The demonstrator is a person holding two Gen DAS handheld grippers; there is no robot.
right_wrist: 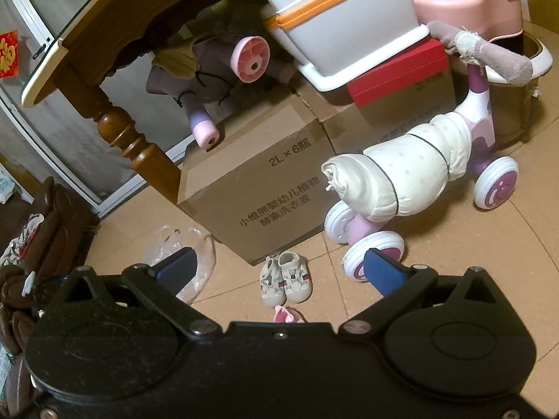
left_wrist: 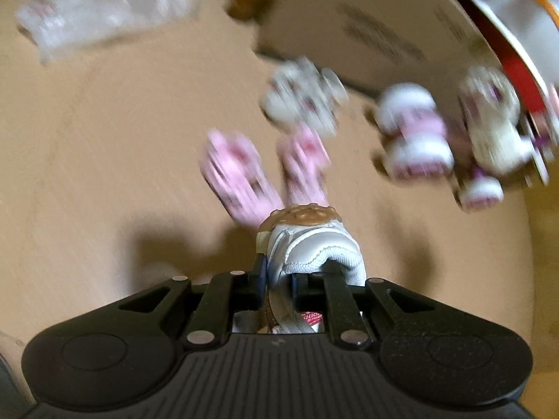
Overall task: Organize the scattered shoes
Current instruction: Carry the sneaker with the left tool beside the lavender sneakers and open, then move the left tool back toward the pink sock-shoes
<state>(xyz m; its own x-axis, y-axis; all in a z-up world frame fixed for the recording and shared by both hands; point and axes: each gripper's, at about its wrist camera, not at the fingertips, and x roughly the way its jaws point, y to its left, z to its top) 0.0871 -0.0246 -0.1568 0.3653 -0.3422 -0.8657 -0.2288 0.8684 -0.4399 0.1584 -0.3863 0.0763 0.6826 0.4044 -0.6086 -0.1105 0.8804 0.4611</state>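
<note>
Carrying a white shoe point(left_wrist: 307, 244) in my left gripper point(left_wrist: 277, 279), jaws clamped on its collar, brown sole facing away.

I'm holding it by the rim so it hangs clear of the floor, w/ the pink pair point(left_wrist: 265, 171) right below and the patterned pair point(right_wrist: 284, 277) set toes-to-box by the cardboard box point(right_wrist: 258, 188), prob. the lineup spot. Right gripper point(right_wrist: 279, 272) is hanging wide open, empty. The box is shut; contents unseen.
</note>
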